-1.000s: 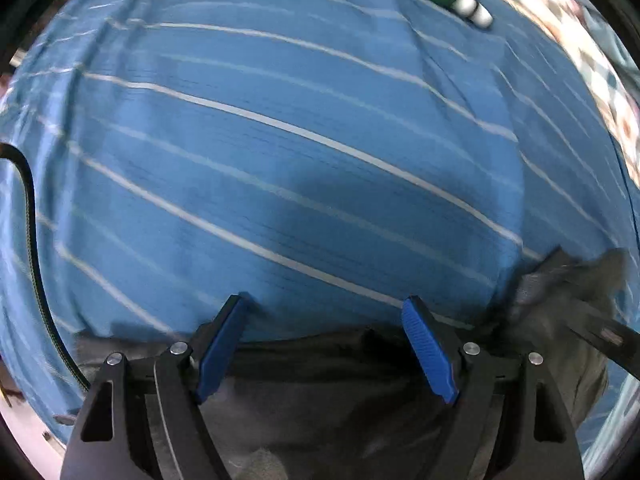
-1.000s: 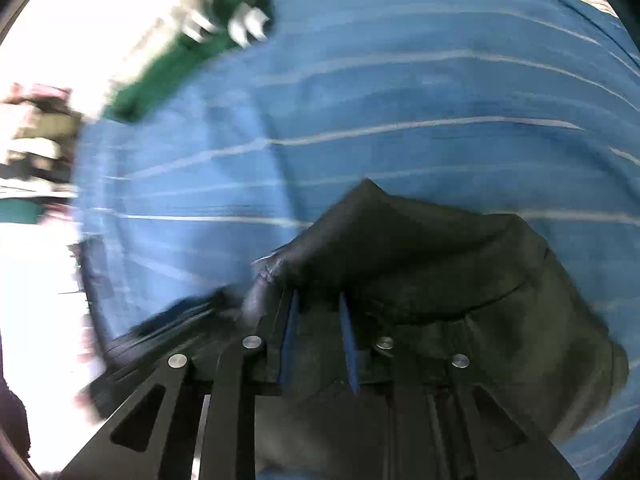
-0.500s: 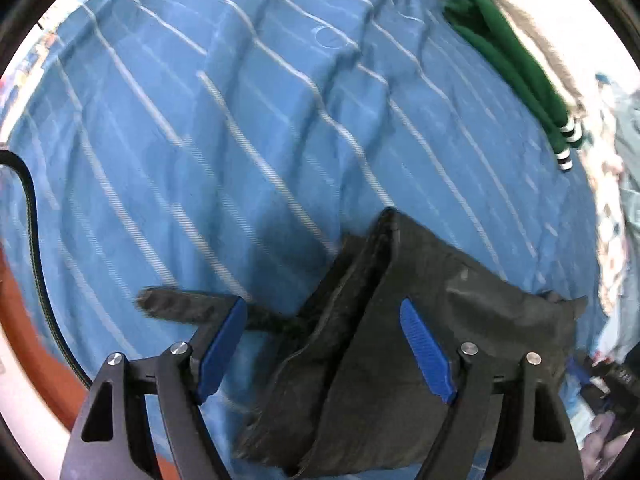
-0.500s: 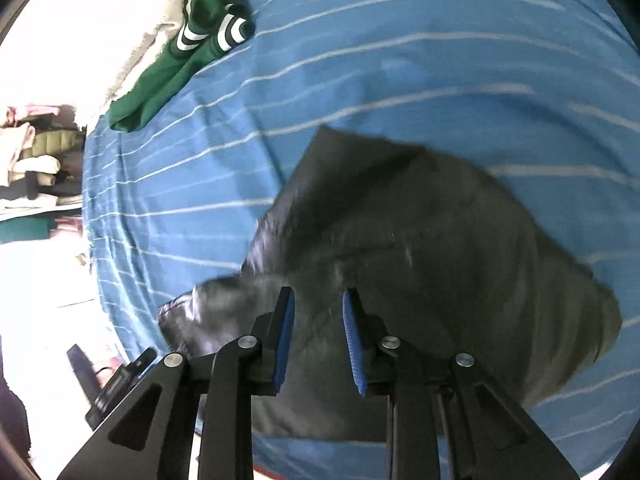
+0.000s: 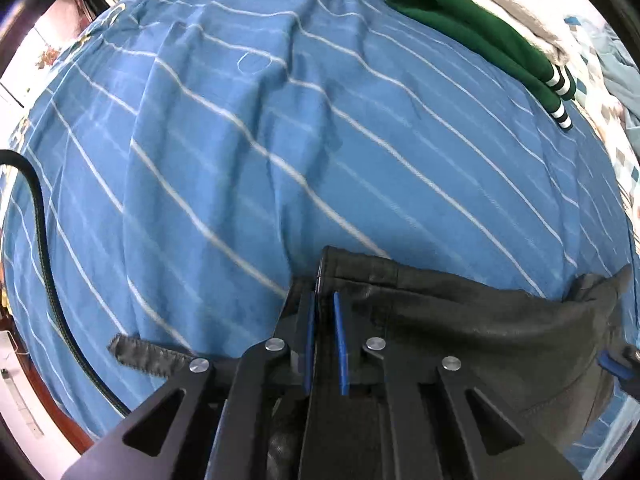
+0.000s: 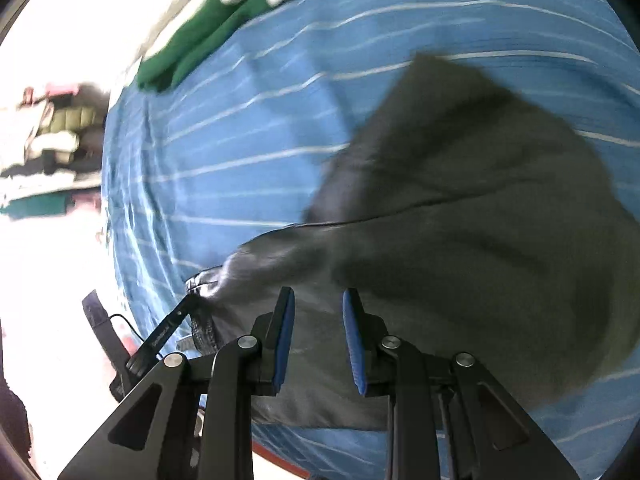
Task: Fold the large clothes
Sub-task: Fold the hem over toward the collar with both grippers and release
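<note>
A dark grey garment lies partly folded on the blue striped bedsheet. My left gripper is shut on the garment's upper left corner, with fabric pinched between the blue pads. In the right wrist view the same garment spreads out ahead, and my right gripper hovers over its near edge with the jaws apart and nothing between them. A dark strap of the garment trails to the left.
A folded green garment with white cuff stripes lies at the far edge of the bed, also in the right wrist view. A pale blanket lies behind it. A black cable hangs on the left. The bed edge is near.
My left gripper went from wide open to shut on the garment's corner. My right gripper let go of the fabric, opened a little and drew back.
</note>
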The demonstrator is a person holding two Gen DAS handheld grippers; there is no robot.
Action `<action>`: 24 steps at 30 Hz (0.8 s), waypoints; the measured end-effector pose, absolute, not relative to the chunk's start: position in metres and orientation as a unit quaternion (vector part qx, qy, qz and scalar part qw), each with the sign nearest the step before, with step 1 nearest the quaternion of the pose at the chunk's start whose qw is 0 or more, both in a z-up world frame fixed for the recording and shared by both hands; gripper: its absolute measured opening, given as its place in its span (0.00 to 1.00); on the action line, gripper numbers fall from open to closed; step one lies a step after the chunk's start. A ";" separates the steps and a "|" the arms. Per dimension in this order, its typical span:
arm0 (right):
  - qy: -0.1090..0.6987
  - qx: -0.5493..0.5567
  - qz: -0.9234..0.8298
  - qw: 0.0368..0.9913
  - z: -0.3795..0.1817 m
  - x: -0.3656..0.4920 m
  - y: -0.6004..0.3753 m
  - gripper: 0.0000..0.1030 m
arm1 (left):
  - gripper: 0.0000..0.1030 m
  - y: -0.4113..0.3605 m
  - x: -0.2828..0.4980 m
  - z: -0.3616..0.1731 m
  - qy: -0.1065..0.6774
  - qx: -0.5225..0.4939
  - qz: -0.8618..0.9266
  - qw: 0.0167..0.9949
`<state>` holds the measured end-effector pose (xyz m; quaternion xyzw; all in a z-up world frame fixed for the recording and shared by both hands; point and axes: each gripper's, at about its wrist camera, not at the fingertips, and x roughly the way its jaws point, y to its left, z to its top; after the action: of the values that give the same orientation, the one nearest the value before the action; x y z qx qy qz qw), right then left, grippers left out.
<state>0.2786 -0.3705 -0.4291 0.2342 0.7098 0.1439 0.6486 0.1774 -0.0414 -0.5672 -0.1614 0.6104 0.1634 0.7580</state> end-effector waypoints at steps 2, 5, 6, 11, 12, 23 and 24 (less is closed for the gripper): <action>0.722 0.197 0.135 0.649 -0.449 0.288 -0.345 0.25 | 0.08 -0.039 0.175 -0.563 0.607 -0.165 0.166 0.759; 0.745 0.161 0.088 0.641 -0.490 0.298 -0.329 0.21 | 0.13 -0.026 0.167 -0.561 0.609 -0.177 0.167 0.755; 0.744 0.162 0.080 0.643 -0.495 0.300 -0.327 0.21 | 0.13 -0.020 0.166 -0.560 0.613 -0.174 0.179 0.750; 0.744 0.129 0.106 0.647 -0.479 0.298 -0.322 0.24 | 0.13 0.009 0.146 -0.521 0.588 -0.176 0.216 0.759; 0.736 0.153 0.119 0.649 -0.472 0.295 -0.331 0.24 | 0.16 0.006 0.143 -0.511 0.581 -0.166 0.216 0.767; 0.608 0.373 0.006 0.702 -0.418 0.162 -0.554 0.70 | 0.98 -0.140 0.184 -0.488 0.580 -0.109 0.068 0.804; 0.603 0.391 -0.014 0.695 -0.426 0.150 -0.573 0.70 | 0.98 -0.160 0.187 -0.494 0.587 -0.107 0.050 0.801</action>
<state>0.1502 -0.5730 -0.4263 0.3908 0.6029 -0.0135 0.6954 0.1873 -0.1604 -0.4942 -0.1065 0.5870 0.0504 0.8010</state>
